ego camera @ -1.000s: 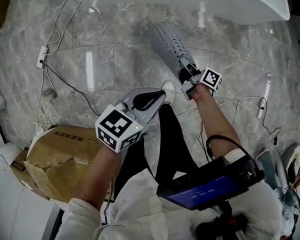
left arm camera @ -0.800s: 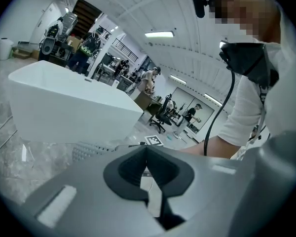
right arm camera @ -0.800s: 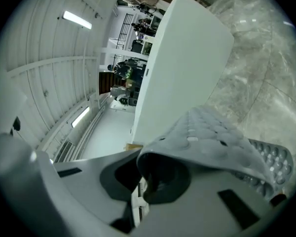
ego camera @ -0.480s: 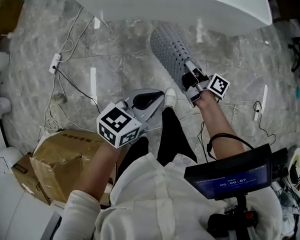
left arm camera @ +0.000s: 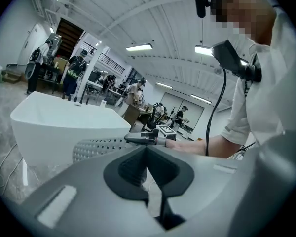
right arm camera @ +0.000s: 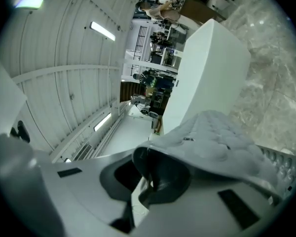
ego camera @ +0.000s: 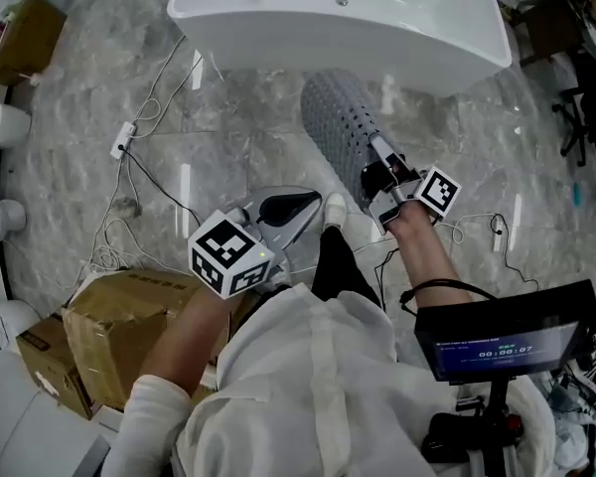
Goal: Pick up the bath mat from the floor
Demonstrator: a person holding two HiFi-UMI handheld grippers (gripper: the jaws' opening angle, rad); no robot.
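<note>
The bath mat (ego camera: pixel 340 127) is grey and perforated. It hangs off the floor and stretches from my right gripper (ego camera: pixel 379 175) toward the bathtub. That gripper is shut on the mat's near edge, and in the right gripper view the mat (right arm camera: pixel 222 142) drapes over the closed jaws of the right gripper (right arm camera: pixel 150 176). My left gripper (ego camera: pixel 316 203) is held lower and to the left, apart from the mat, shut with nothing in it. In the left gripper view, past the closed tips of the left gripper (left arm camera: pixel 147 151), the mat (left arm camera: pixel 96 147) lies ahead in front of the tub.
A white bathtub (ego camera: pixel 278 30) fills the top of the head view. Cables and a power strip (ego camera: pixel 125 139) lie on the marble floor at left. A cardboard box (ego camera: pixel 119 316) sits at lower left. A screen (ego camera: pixel 497 341) is mounted at lower right. White cylinders (ego camera: pixel 2 125) stand at the far left.
The head view has swung up toward the tub, so more of the tub shows. The right gripper still holds the mat, now nearer the tub. The left gripper stays shut.
</note>
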